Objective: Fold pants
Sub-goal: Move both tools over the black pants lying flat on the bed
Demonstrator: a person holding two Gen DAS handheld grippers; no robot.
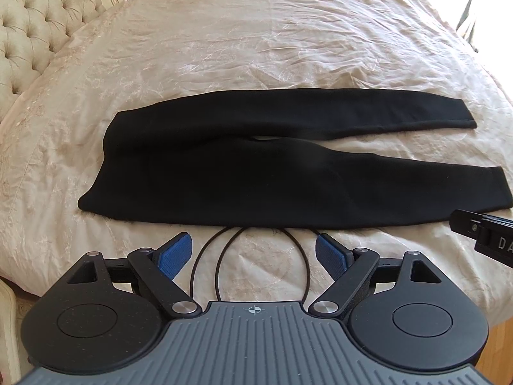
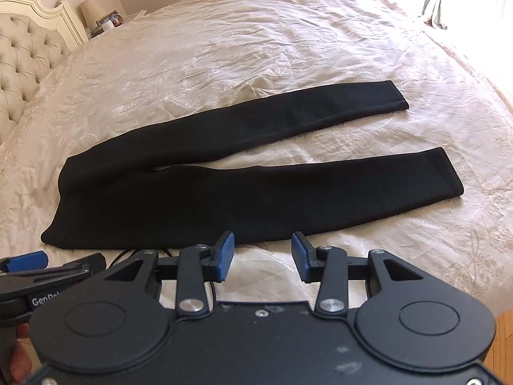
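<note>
Hovering at the bed's (image 1: 256,48) near edge, both grippers' fingers apart and empty: left gripper (image 1: 253,256) and right gripper (image 2: 263,256) needing to be pinching the pants' (image 1: 224,176) near leg at waist and cuff, lifting evenly onto the far leg.

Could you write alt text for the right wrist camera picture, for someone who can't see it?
Black fabric pants lie flat on a cream embroidered bedspread, legs spread apart toward the right. In front, the right gripper hovers open, blue-padded, holding nothing.

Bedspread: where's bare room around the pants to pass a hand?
Free: the wide bedspread beyond the pants, and the wedge between the legs. Crowded: the near strip, with the left gripper, right gripper and cables.
</note>
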